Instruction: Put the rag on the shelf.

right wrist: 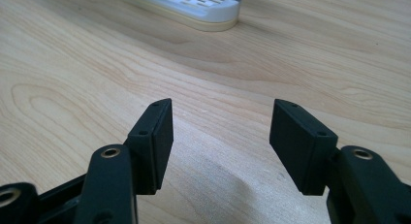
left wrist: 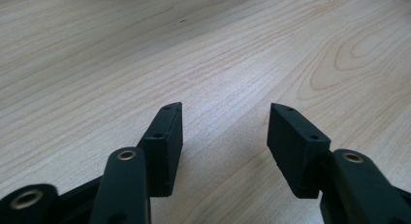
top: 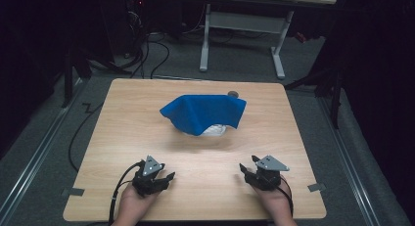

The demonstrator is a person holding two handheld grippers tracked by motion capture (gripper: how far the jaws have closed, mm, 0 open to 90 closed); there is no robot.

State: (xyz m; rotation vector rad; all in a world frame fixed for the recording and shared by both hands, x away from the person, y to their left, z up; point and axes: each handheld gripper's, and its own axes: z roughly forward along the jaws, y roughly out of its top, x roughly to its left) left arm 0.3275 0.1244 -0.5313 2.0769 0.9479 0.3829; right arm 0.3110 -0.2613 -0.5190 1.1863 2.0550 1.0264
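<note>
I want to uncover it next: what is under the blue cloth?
Under the blue cloth, a white slotted tray pokes out at its near edge; the rest is covered.

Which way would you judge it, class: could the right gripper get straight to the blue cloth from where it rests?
Probably yes. The right gripper is open, and bare table lies between it and the blue cloth.

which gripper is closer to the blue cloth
Right, by a little. The blue cloth lies mid-table over a white tray. The right gripper sits below and right of it; the left gripper is below-left, slightly farther. Both are open and empty.
</note>
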